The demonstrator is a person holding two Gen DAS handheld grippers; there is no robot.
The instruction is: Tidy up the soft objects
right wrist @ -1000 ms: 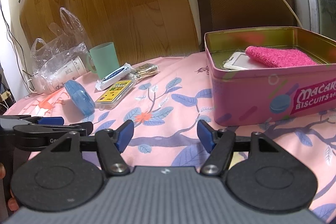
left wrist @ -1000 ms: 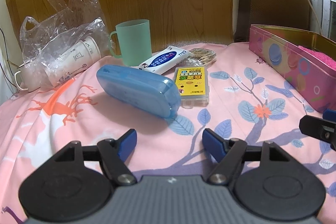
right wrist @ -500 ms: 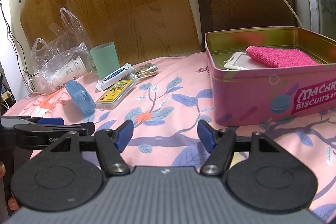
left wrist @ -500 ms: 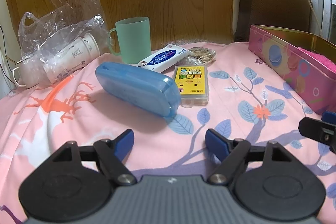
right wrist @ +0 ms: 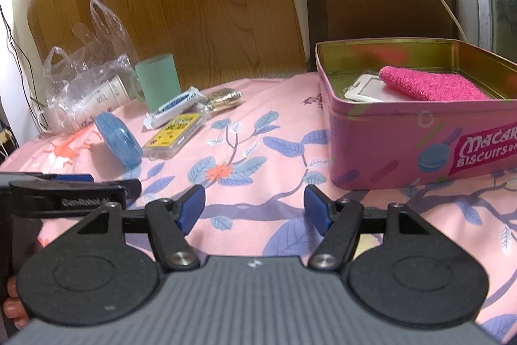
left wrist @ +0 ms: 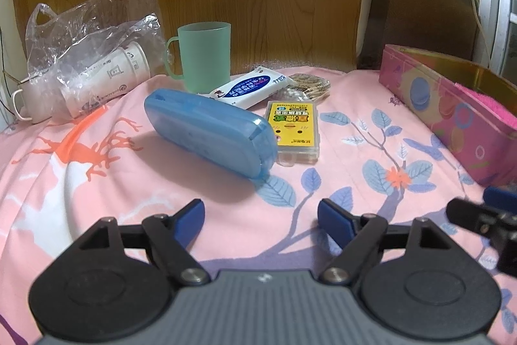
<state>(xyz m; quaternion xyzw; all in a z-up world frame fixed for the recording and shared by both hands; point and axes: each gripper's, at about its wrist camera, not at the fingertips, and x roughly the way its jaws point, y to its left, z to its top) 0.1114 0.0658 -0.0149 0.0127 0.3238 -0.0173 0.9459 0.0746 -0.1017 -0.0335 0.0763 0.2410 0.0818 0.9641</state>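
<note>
Inside the pink biscuit tin [right wrist: 420, 131] near the bedspread's [right wrist: 258, 157] right edge: pink towel [right wrist: 433, 84], ahead-right of right gripper [right wrist: 255, 204], well apart. Left gripper [left wrist: 261, 214] faces blue case [left wrist: 210, 130]. Both spread wide, holding nothing.

Tin [right wrist: 404, 131] sits right on the bed sheet [right wrist: 258, 151]; towel [right wrist: 429, 84] and card holder [right wrist: 365, 89] lie in it, towel overlapping the holder. Left cluster: case [left wrist: 210, 131] in front, box [left wrist: 295, 126] just right of it, tissue pack [left wrist: 250, 86] and cotton swabs [left wrist: 307, 84] behind, mug [left wrist: 203, 54] further back. Plastic bag [left wrist: 87, 54] with cups [left wrist: 103, 83] far left.
</note>
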